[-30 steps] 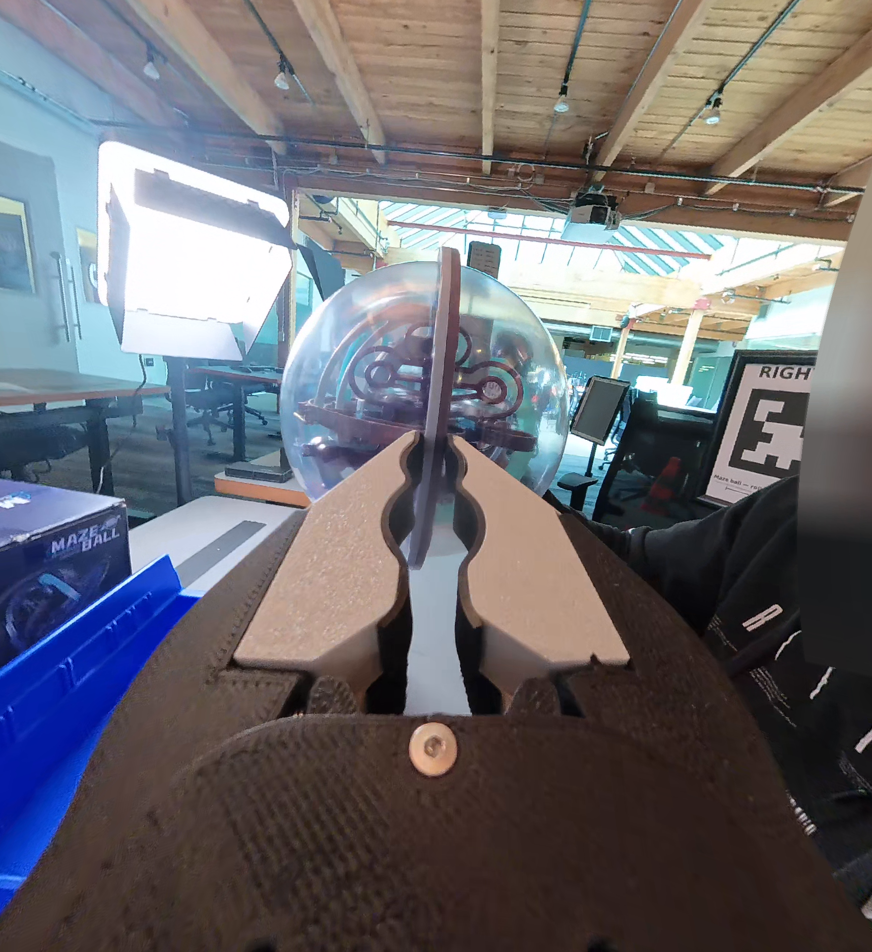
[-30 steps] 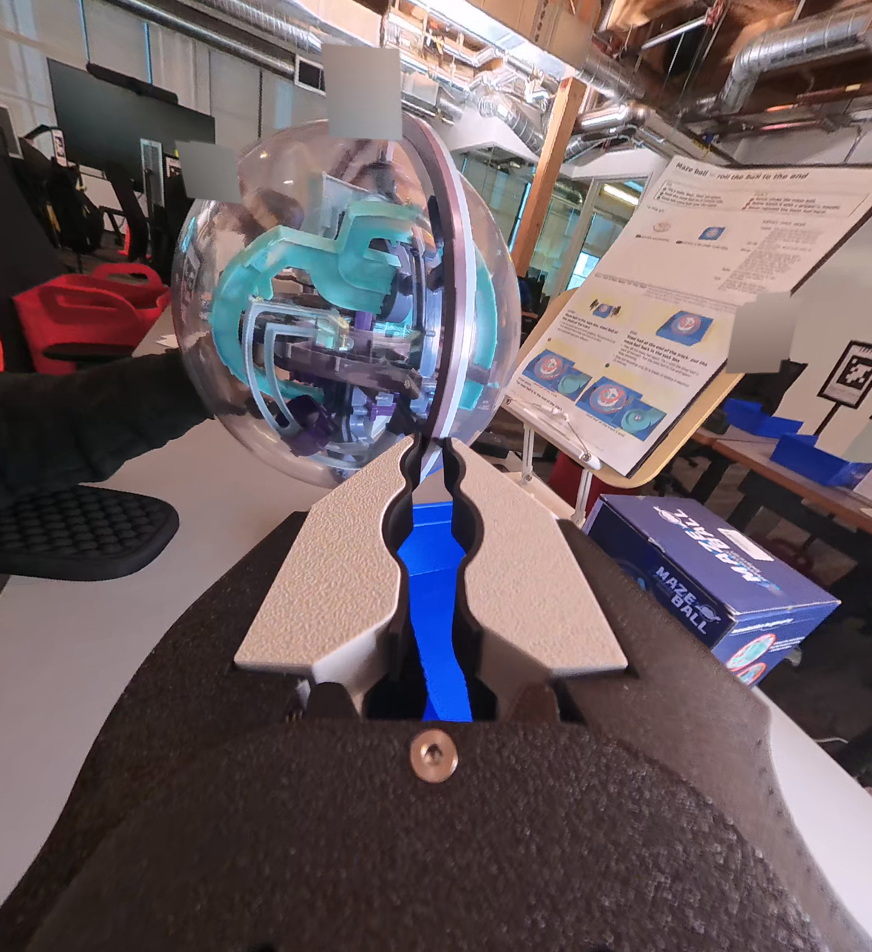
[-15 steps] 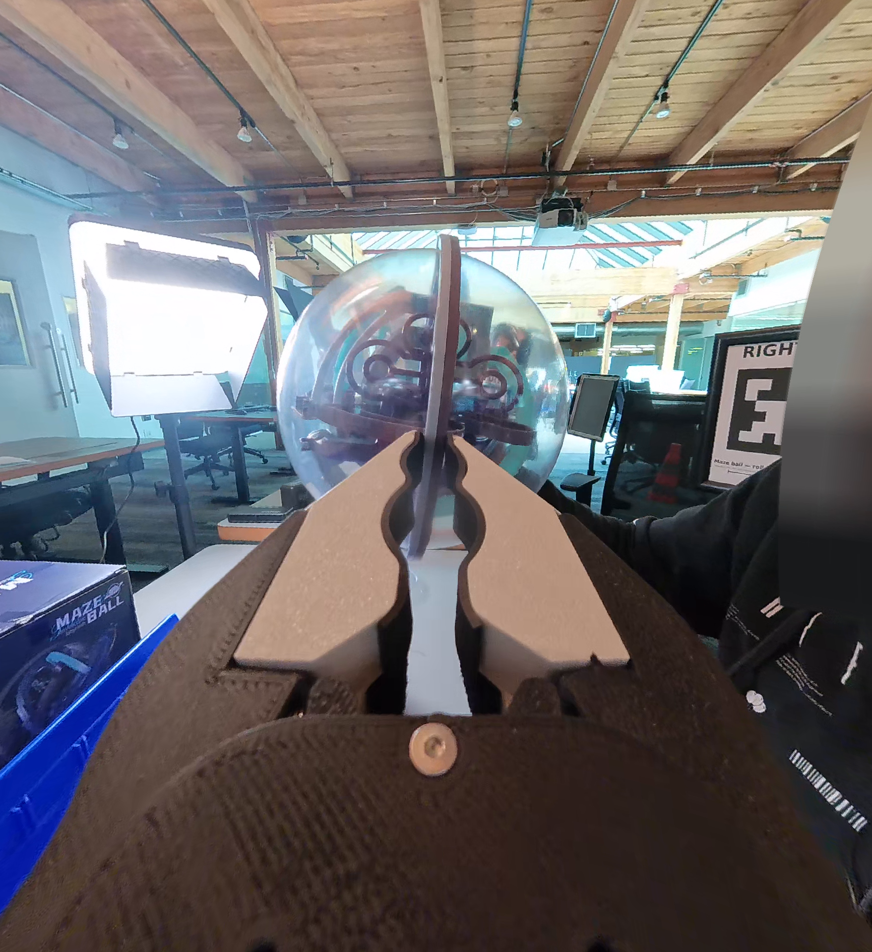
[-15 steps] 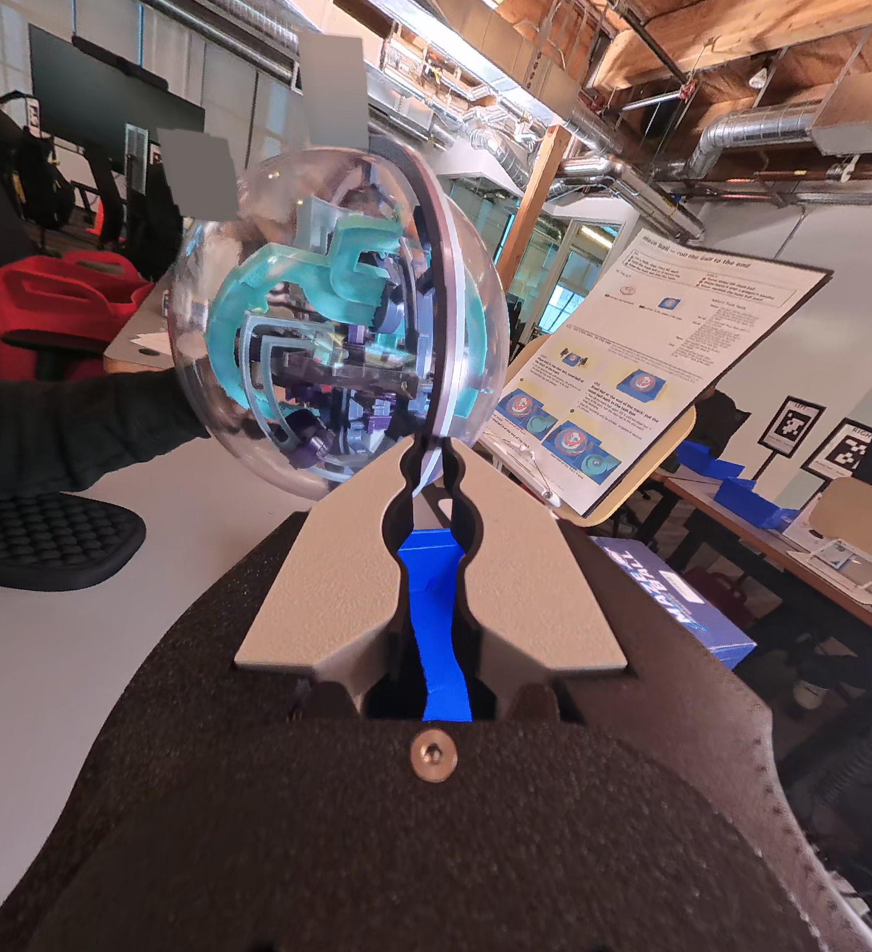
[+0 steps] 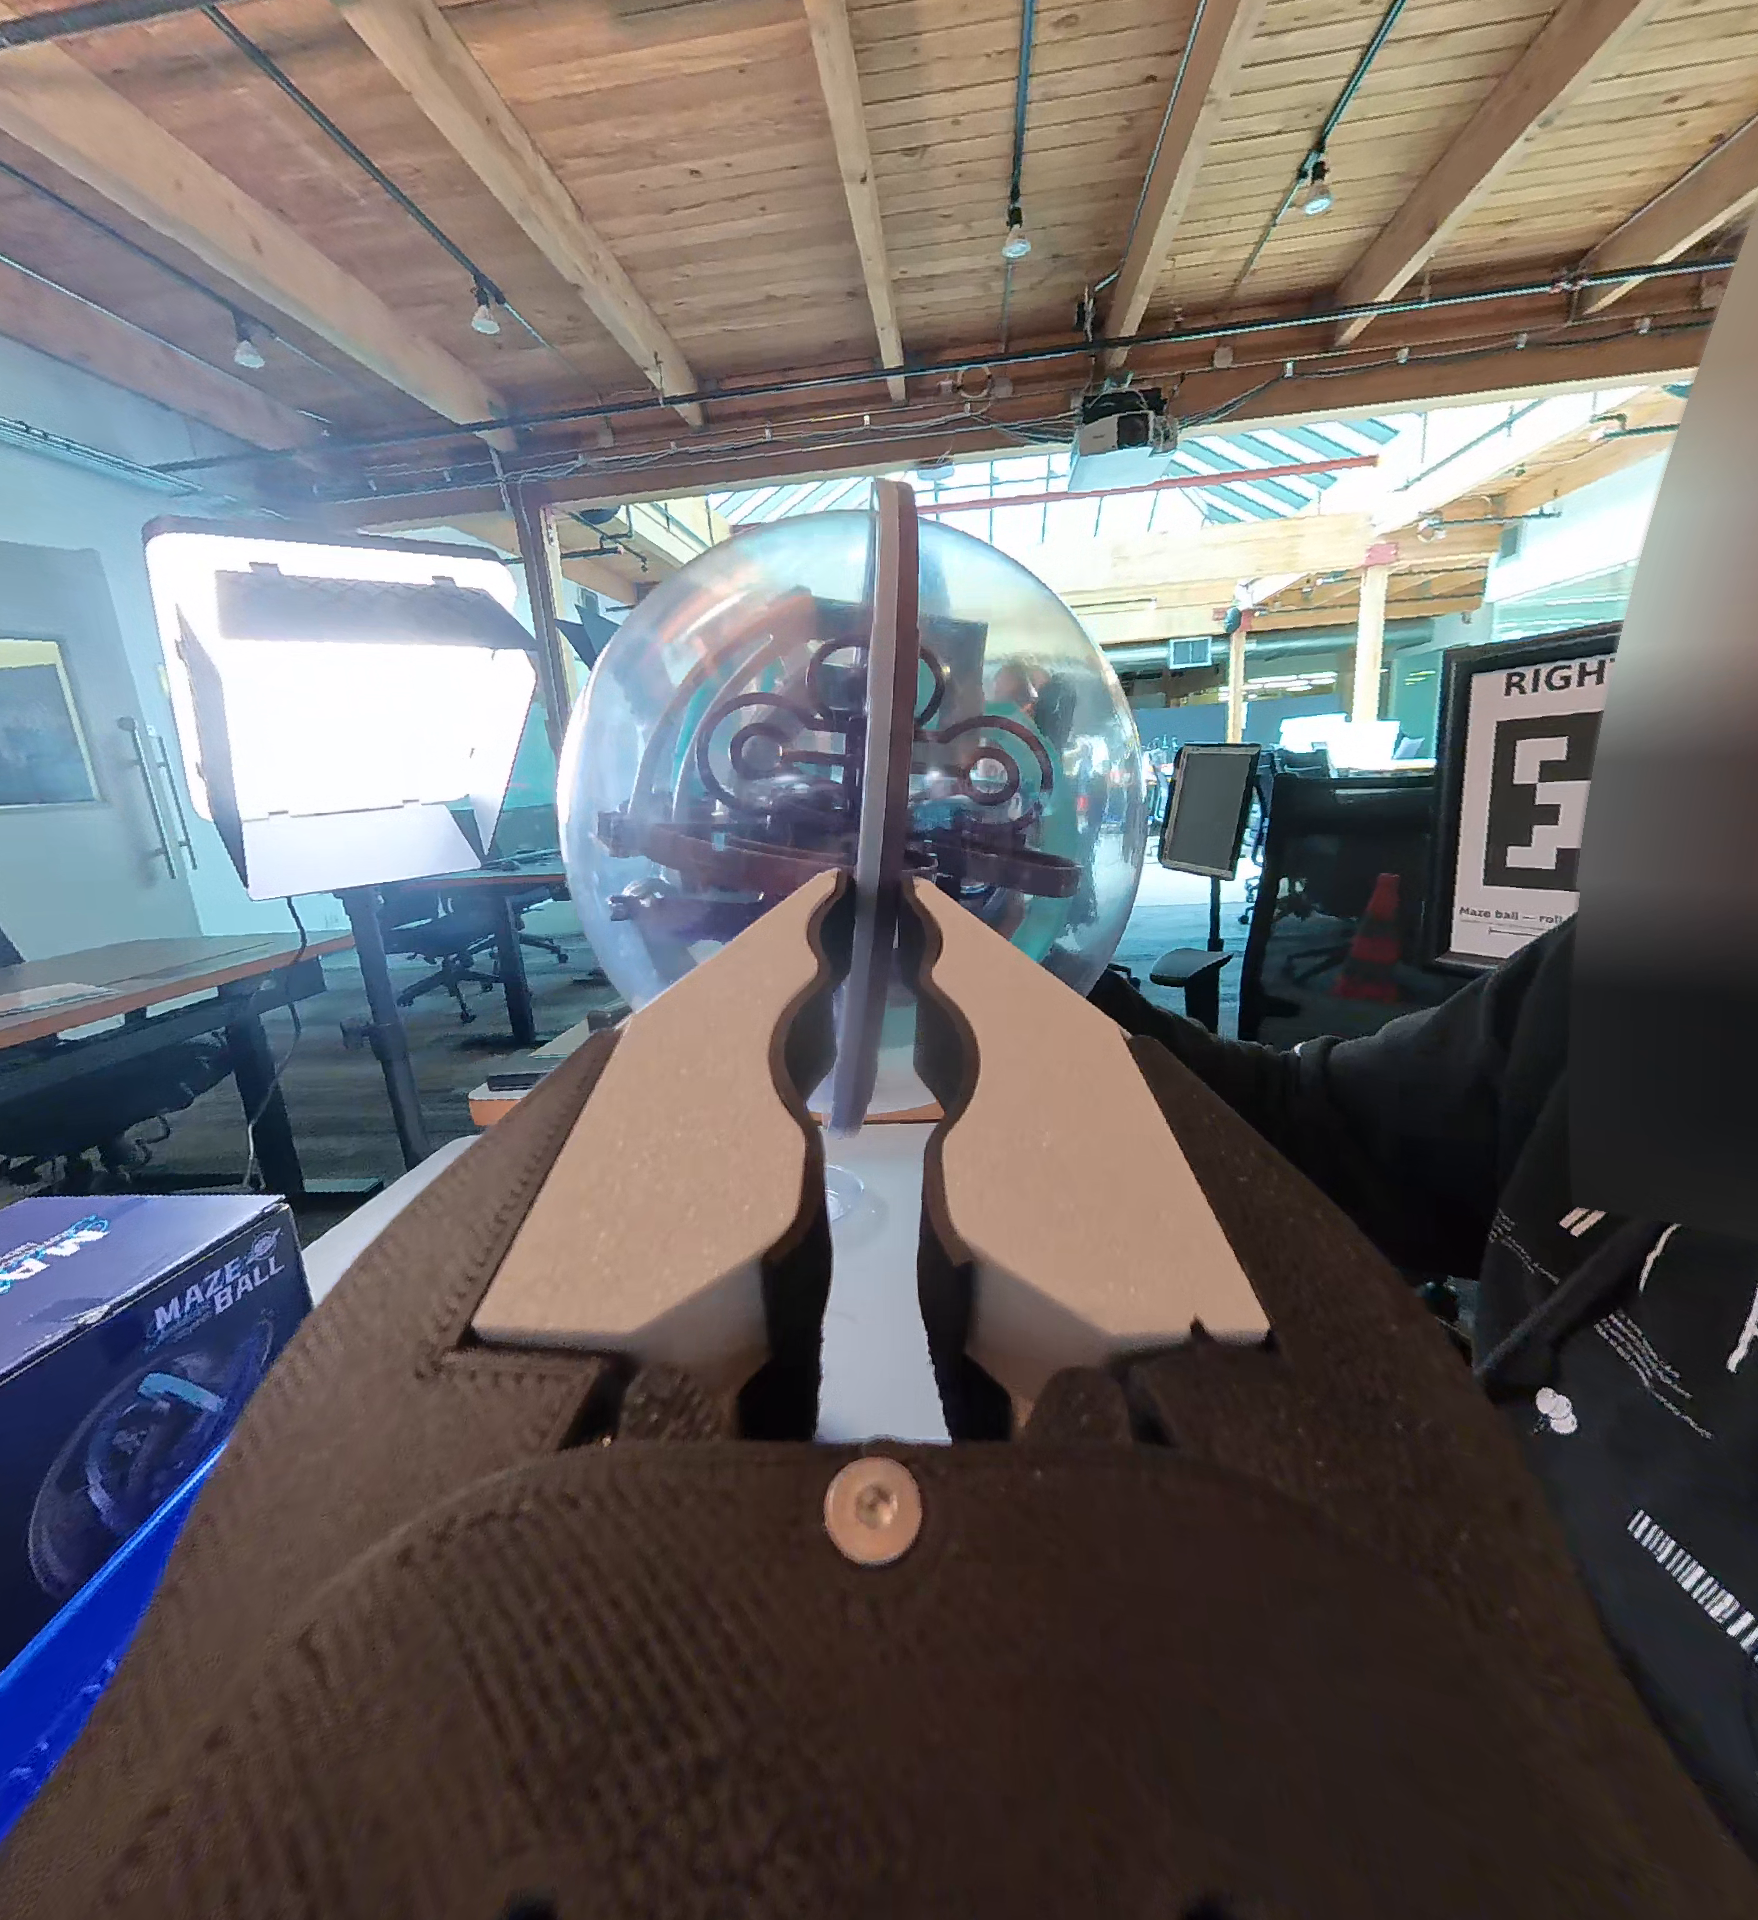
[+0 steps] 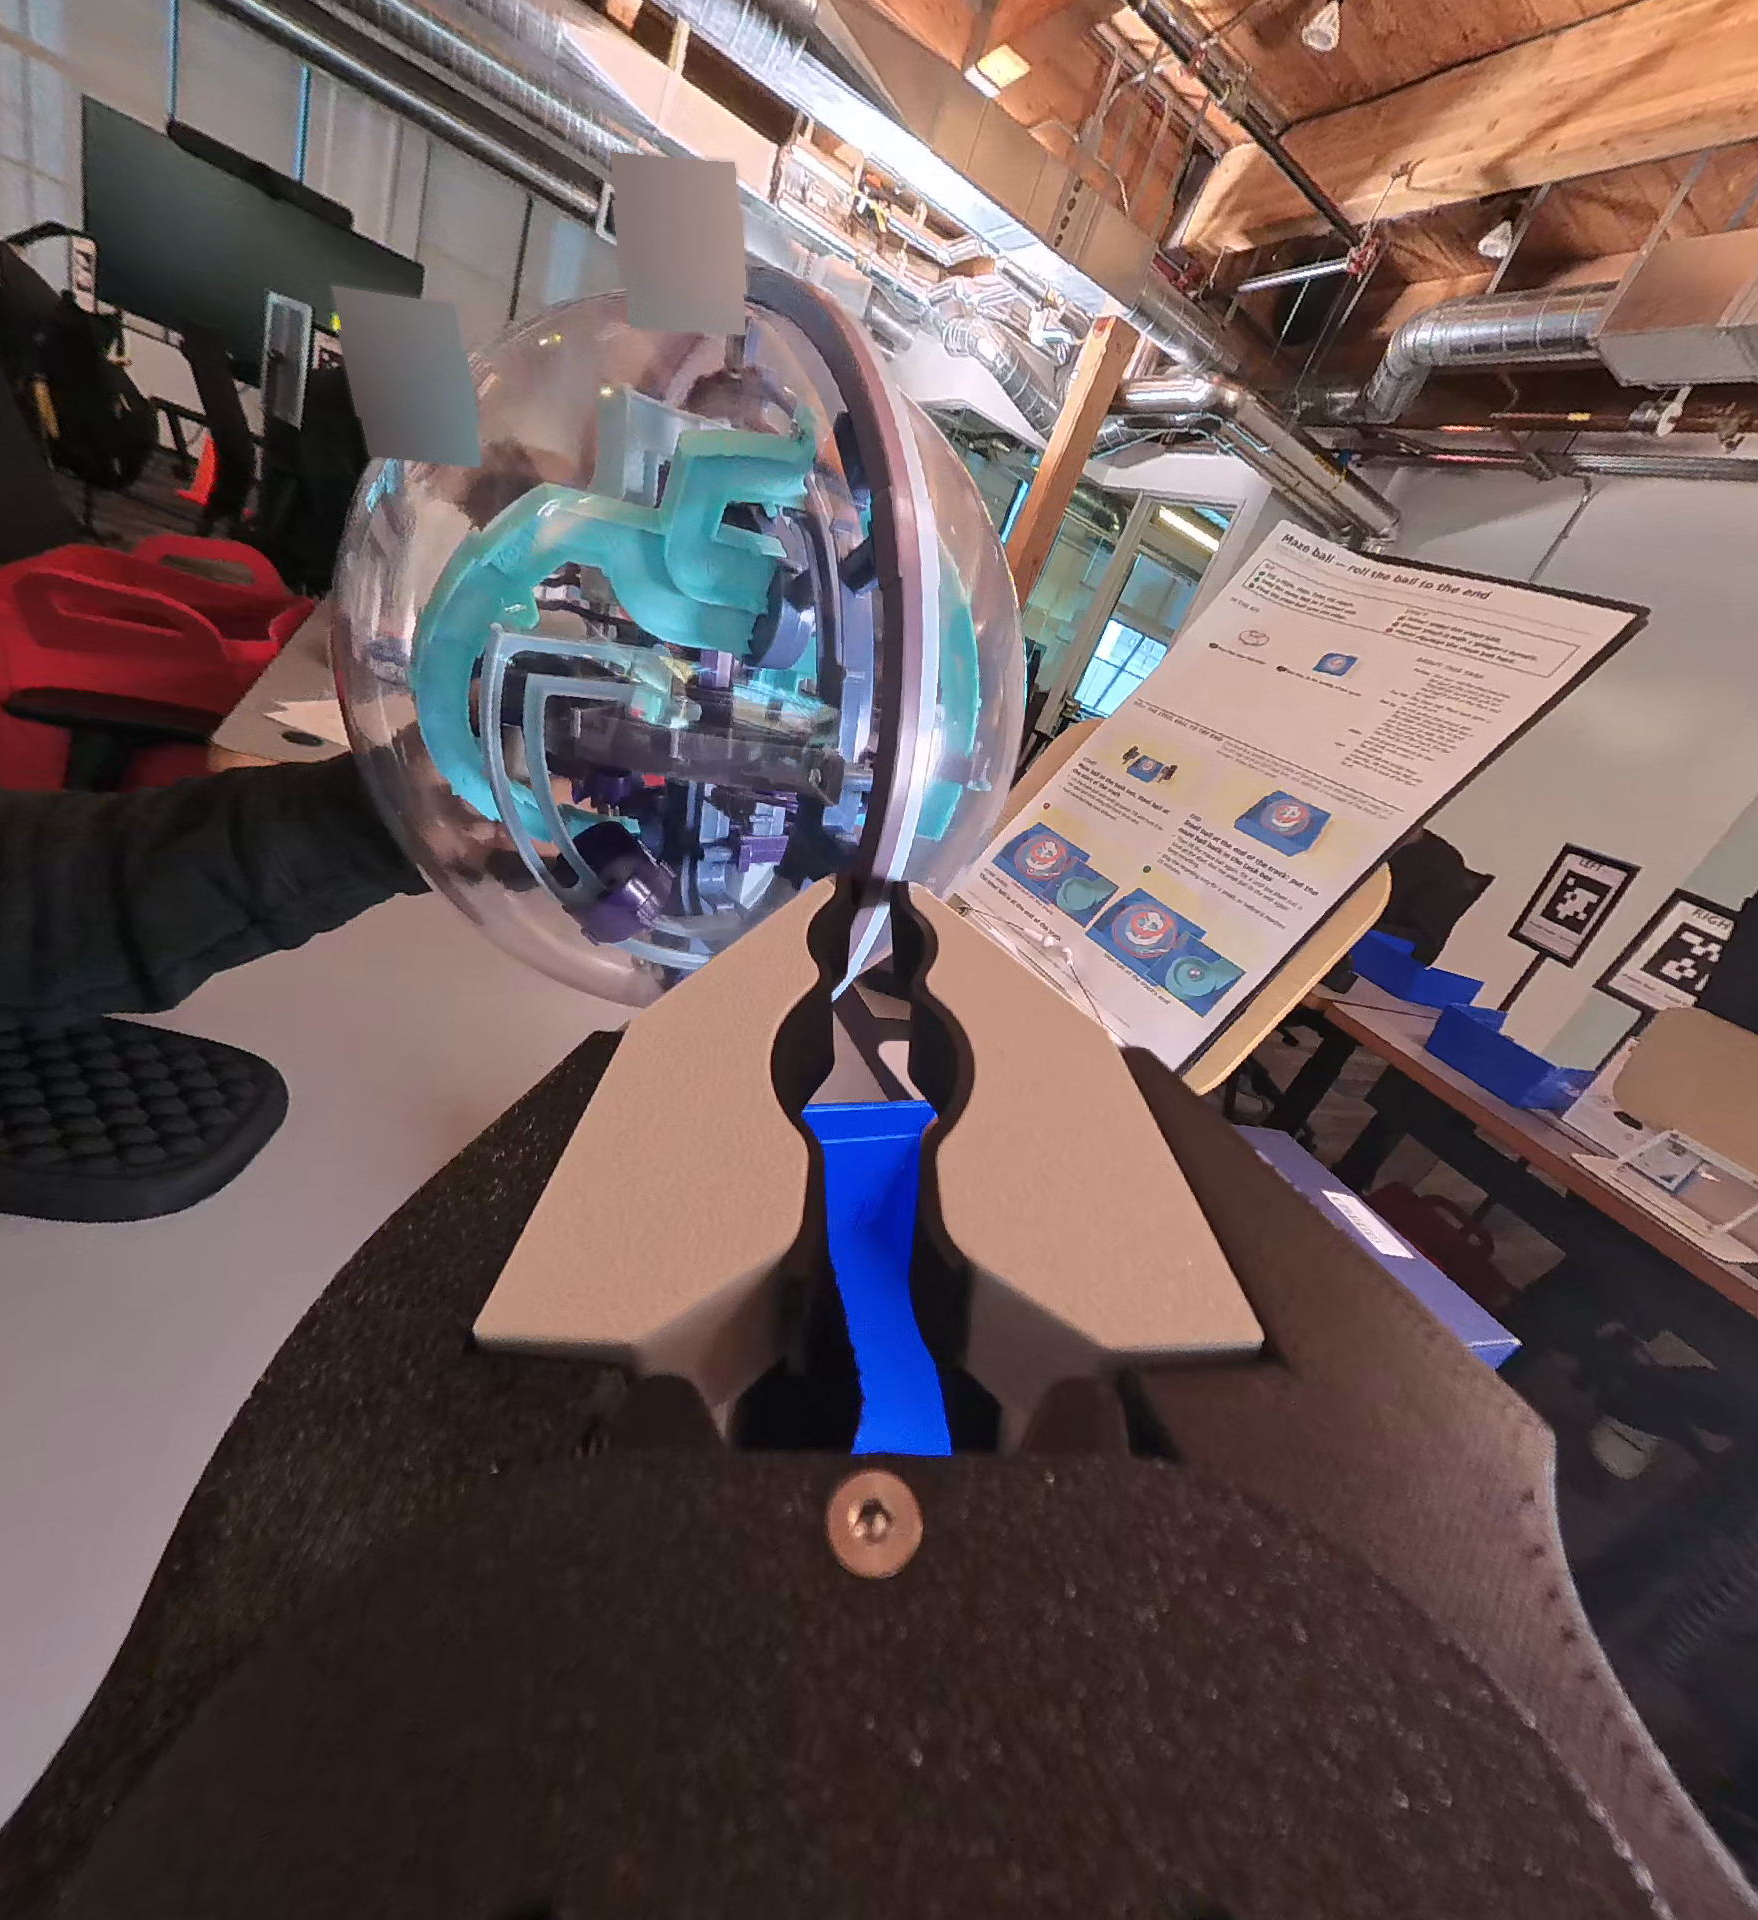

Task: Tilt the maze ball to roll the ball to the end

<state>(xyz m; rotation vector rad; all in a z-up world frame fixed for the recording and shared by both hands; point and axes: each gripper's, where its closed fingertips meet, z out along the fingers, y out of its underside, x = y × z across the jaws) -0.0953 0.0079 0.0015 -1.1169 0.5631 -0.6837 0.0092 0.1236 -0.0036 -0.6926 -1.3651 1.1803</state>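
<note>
Compared with 1 second ago, both views have tipped upward: the blue bin (image 5: 44, 1704) fills less of the left view's corner, and the maze-ball box (image 6: 1374, 1247) sits lower beside the right fingers (image 6: 688, 1143). The maze ball (image 5: 844, 769) is held in the air above the white bench (image 6: 75, 1403). The left gripper (image 5: 877, 914) and the right gripper (image 6: 867, 902) are each closed on its flat equator rim from opposite sides, the clear sphere just beyond the fingertips.

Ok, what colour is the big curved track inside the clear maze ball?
Turquoise curved track inside the clear plastic maze ball; right wrist view shows it best.
</note>
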